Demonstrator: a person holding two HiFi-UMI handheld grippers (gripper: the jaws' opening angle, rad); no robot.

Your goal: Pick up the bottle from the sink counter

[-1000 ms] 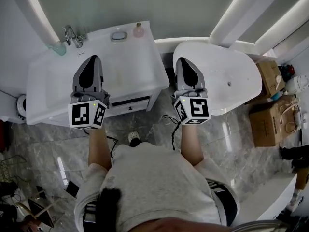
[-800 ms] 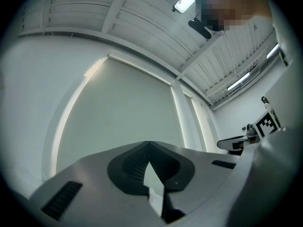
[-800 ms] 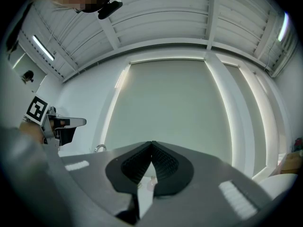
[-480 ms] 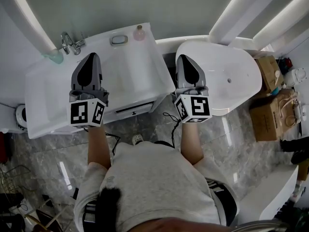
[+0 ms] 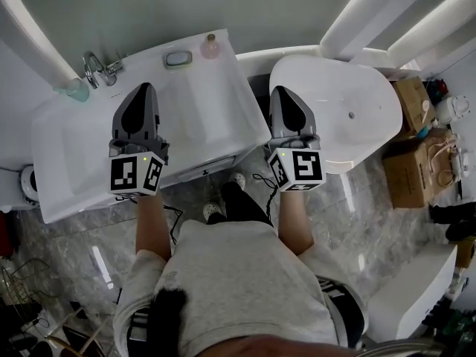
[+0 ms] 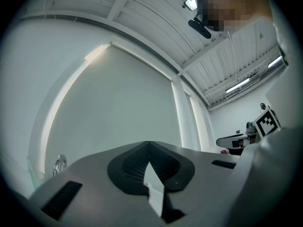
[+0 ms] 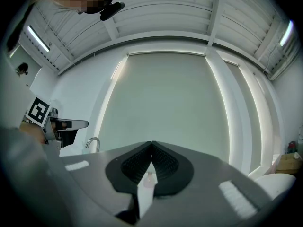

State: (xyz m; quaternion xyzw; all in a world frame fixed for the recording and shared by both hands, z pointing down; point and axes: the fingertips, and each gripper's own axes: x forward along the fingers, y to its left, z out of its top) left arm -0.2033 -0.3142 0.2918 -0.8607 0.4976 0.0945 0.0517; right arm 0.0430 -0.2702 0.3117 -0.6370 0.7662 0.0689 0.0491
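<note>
A small pink bottle stands at the back right corner of the white sink counter. In the right gripper view the bottle shows faintly through the slit below the closed tips. My left gripper hovers over the counter's middle, shut and empty, with its tips meeting. My right gripper hangs over the gap between the counter and the tub, also shut with nothing in it. Both grippers are well short of the bottle.
A faucet, a teal cup and a soap dish line the counter's back edge. A white bathtub lies to the right, with cardboard boxes beyond it. A drawer front faces the person.
The person has stepped forward, one dark leg and shoe now showing below the counter. The counter and tub have shifted slightly in view. Both grippers stay shut and level.
</note>
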